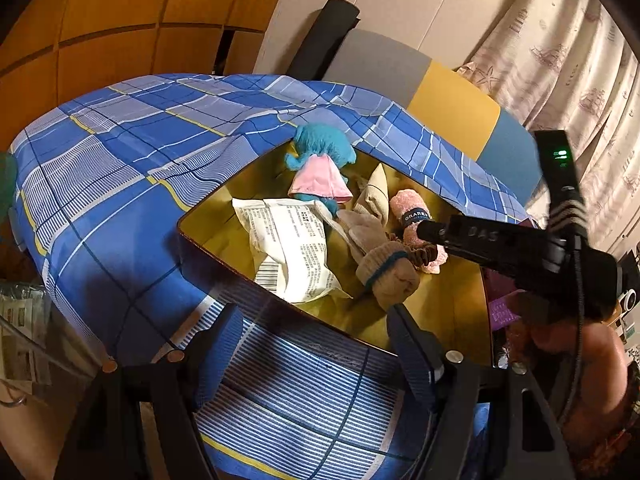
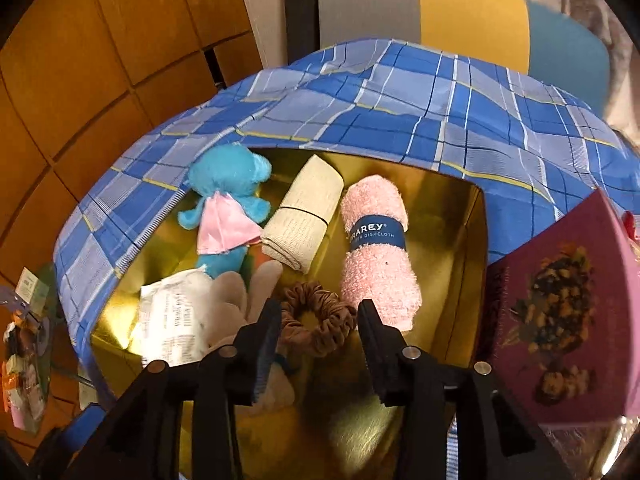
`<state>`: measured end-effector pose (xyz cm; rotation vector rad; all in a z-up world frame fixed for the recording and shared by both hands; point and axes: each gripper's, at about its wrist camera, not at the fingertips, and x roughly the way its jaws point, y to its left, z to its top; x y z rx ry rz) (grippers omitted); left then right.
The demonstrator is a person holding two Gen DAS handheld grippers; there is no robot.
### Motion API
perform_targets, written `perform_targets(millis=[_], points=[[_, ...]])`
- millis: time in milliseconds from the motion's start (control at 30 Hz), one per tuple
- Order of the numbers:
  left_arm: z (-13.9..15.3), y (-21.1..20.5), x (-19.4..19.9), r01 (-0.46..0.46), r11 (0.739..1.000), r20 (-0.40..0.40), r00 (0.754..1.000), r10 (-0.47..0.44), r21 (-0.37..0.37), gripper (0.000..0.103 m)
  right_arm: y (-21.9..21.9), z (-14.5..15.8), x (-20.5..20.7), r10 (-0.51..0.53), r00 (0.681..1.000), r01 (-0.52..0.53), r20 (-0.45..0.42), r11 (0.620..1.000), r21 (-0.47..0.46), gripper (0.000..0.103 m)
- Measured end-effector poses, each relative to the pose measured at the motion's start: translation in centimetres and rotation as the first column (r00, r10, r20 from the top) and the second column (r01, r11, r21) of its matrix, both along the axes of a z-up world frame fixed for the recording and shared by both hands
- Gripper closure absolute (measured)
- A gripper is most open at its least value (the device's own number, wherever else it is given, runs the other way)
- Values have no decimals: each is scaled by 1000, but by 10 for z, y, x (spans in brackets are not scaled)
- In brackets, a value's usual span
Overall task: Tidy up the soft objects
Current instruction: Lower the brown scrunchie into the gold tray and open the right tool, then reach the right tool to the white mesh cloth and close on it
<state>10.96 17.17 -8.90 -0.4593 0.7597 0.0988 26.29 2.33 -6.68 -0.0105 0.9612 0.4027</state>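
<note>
A gold-lined box sits on the blue plaid bed. In it lie a blue plush toy with a pink cape, a rolled cream cloth, a rolled pink dishcloth, a brown scrunchie, a beige plush and a white printed packet. My right gripper is open, hovering just above the scrunchie. My left gripper is open and empty above the box's near rim.
A purple box lid leans at the box's right side. A grey, yellow and blue cushion lies behind the bed. Wooden panelling stands at the left, a curtain at the right. Clutter lies on the floor at left.
</note>
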Motion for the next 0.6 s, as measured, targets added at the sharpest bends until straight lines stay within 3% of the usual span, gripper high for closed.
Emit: perform_targets(millis=[300, 600], points=[[-2, -4, 0, 11, 1000, -6, 1000, -11, 14, 28, -20, 27, -45, 24, 999, -25, 27, 998, 63, 61], [-4, -23, -1, 84, 996, -8, 996, -84, 4, 27, -65, 54, -105, 43, 992, -49, 118, 997, 56, 58]])
